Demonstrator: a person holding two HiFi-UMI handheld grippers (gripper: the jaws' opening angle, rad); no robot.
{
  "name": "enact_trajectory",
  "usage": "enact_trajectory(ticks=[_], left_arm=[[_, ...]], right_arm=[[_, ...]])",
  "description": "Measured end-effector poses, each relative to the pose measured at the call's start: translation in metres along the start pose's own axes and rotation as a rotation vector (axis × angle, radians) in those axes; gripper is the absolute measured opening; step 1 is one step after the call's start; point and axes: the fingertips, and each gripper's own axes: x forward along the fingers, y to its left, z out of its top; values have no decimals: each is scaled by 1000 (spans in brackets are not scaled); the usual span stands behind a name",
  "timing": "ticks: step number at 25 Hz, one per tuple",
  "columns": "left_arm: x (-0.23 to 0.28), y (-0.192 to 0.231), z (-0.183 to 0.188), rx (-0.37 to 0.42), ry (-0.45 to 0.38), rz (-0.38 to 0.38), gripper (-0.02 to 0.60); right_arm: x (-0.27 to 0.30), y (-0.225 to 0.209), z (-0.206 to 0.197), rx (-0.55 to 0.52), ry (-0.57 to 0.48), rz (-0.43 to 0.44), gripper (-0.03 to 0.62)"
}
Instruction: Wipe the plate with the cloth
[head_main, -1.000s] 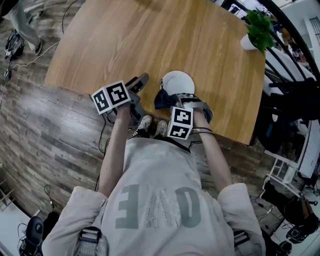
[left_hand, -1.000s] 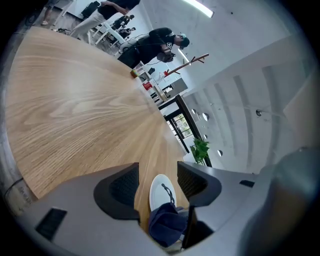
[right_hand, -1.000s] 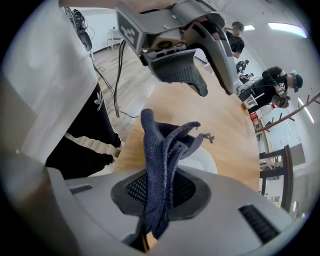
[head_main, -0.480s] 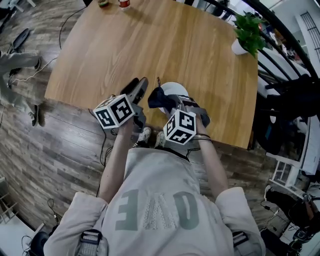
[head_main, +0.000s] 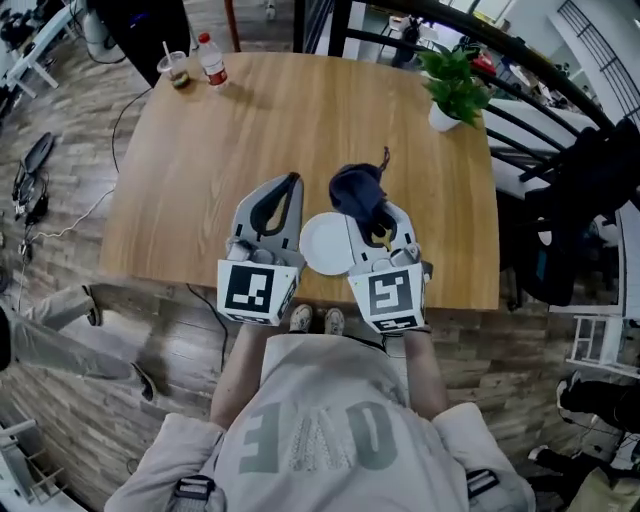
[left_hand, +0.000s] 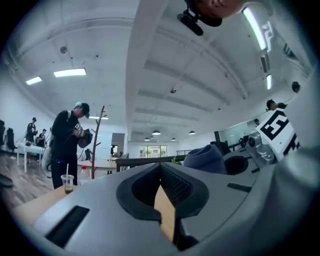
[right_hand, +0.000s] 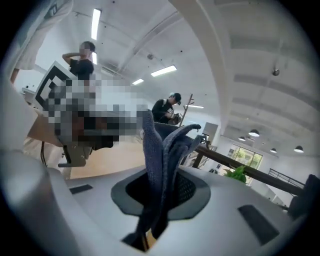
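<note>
Both grippers have come up off the tabletop since a moment ago and now point out across the room. The left gripper (head_main: 283, 195) (left_hand: 162, 200) has just snapped its jaws together on nothing. The right gripper (head_main: 378, 228) (right_hand: 160, 195) is clamped on the dark blue cloth (head_main: 360, 195) (right_hand: 157, 150), which stands up out of its jaws in bunched folds.

From the head view the plate (head_main: 322, 243) lies between the two grippers, close to the table's near edge. It is plain, white and round, and its right rim is tucked under the right gripper. Neither gripper holds it.

Beyond the plate the table (head_main: 300, 110) is a wide stretch of bare light wood. A plastic cup (head_main: 178, 68) with a straw and a small bottle (head_main: 210, 60) sit at the far left corner. A potted plant (head_main: 447, 92) sits at the far right corner. All three are well apart from the plate.

Grey plank flooring (head_main: 60, 250) surrounds the table, with cables trailing on the left. A black railing (head_main: 530, 80) runs past on the right. Across the room a person in a dark jacket (left_hand: 67, 140) stands by a coat stand (left_hand: 96, 135) under strip lights.
</note>
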Motion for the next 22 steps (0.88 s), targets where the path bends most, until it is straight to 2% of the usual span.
enact_trajectory(ticks=[3,10,13,17,22], left_arm=[[6,-19,18,41,-26,-39,8],[25,-63,33,96,-62,-138,8],[25,-73,32,112,-51,-157,8],[28,-81,35,173,-52,-177,8],[27,-78,38,139,-57,-166,8]], right_arm=[[-22,-20,-4,48,-17,-97,57],[-62,-44,-14,239,-131,-230,57],[-66,-44,-16,280,-137,-243,57],[-68,-49,-16,273,-151,-256,57],[-71,-52,-17,263,-138,-270,57]])
